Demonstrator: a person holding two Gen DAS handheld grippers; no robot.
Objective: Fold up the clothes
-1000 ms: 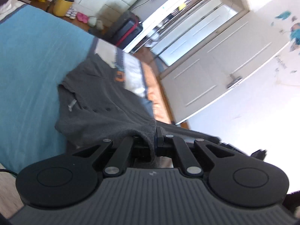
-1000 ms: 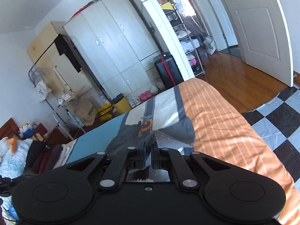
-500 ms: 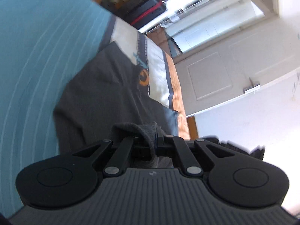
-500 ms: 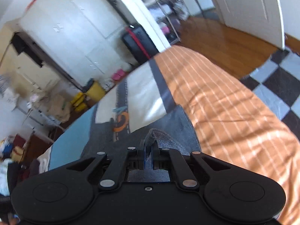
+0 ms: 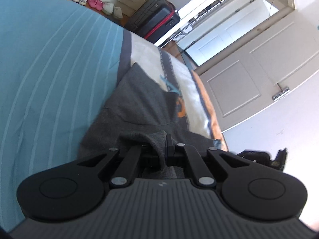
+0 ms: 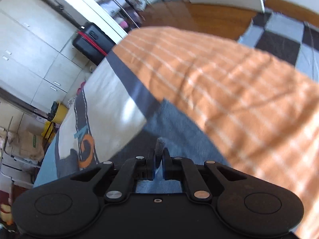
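Note:
A dark grey garment (image 5: pixel 137 107) lies spread on the bed, partly over the cream and orange part of the cover. My left gripper (image 5: pixel 164 149) is shut on a bunched edge of it, low over the bed. In the right wrist view the same grey garment (image 6: pixel 175 131) lies just ahead, and my right gripper (image 6: pixel 159 160) is shut on a thin upstanding fold of its edge. The part of the cloth under both grippers is hidden.
The bed cover (image 5: pixel 49 69) is blue on one side, cream in the middle and orange striped (image 6: pixel 239 91) towards the far edge. Beyond the bed stand a black suitcase (image 5: pixel 157 20), white wardrobes (image 6: pixel 30 45), a white door (image 5: pixel 259 75) and a checkered floor mat (image 6: pixel 289 37).
Both grippers came down close to the bed, laying the lifted garment flatter on the cover. Both still hold its edge.

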